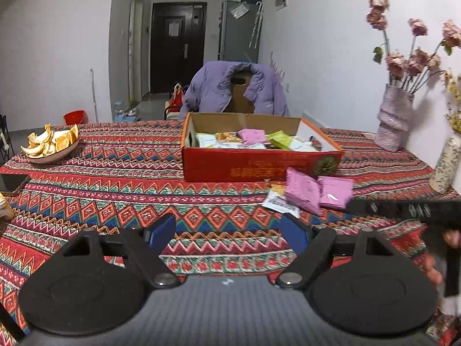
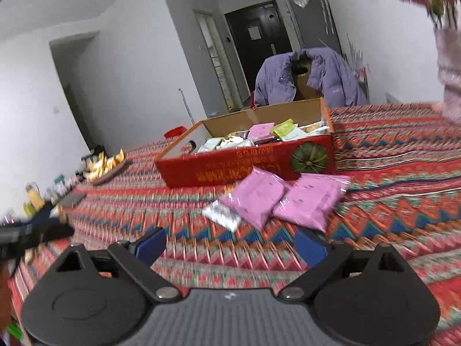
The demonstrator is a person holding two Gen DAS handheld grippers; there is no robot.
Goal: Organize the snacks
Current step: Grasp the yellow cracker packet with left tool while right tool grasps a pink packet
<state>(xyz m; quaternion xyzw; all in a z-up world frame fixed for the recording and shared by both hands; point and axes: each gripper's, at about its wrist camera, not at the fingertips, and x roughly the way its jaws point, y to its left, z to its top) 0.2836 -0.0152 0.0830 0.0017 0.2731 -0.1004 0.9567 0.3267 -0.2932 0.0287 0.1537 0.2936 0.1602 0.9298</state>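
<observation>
A red cardboard box (image 1: 259,165) (image 2: 230,167) holds several snack packets. Two pink snack packets (image 1: 317,191) (image 2: 282,197) and a white packet (image 1: 281,201) (image 2: 223,214) lie on the patterned tablecloth just in front of the box. My left gripper (image 1: 229,235) is open and empty, above the cloth short of the packets. My right gripper (image 2: 230,248) is open and empty, just short of the pink packets. The right gripper's body shows at the right edge of the left wrist view (image 1: 403,210).
A plate of orange peels and slices (image 1: 50,144) (image 2: 105,165) sits at the left. A phone (image 1: 13,183) lies at the table's left edge. Two vases with flowers (image 1: 394,118) stand at the right. A chair with a purple jacket (image 1: 233,89) is behind the table.
</observation>
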